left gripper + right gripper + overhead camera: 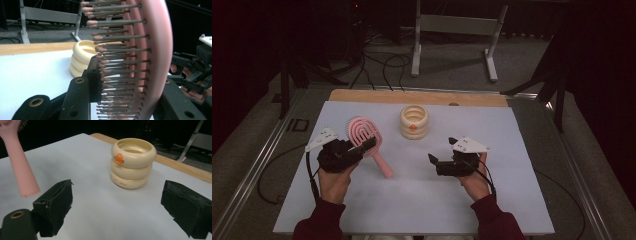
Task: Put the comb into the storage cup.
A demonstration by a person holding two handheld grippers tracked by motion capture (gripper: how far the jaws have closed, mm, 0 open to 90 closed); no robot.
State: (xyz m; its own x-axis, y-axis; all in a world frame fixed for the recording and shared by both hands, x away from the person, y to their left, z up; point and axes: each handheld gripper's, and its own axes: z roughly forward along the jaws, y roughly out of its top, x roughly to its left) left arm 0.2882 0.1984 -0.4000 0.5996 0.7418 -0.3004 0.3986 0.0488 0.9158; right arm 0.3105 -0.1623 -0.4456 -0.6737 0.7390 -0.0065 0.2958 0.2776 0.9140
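So left gripper [362, 145] is clamped on the head of the pink hairbrush [364, 134], one jaw on the bristle side and one on the smooth back, as the left gripper view shows with the bristles [117, 65] running right past the pad. Handle [382, 165] hangs free, slanting down toward the middle of the white mat [422, 200], apparently just off the surface, so the grip on the head looks chosen to leave the handle open for a second grab. Right gripper [441, 161] has its jaws spread wide with nothing between them, pointing left across the mat toward that handle; in its own view the handle end [25, 182] sits up-left of the near pad [53, 205], not yet between the pads. Cream ringed holder [414, 121] with the orange dot stands upright at the back centre, mouth up and clear, well apart from both grippers; likely the drop target for the brush, handle first
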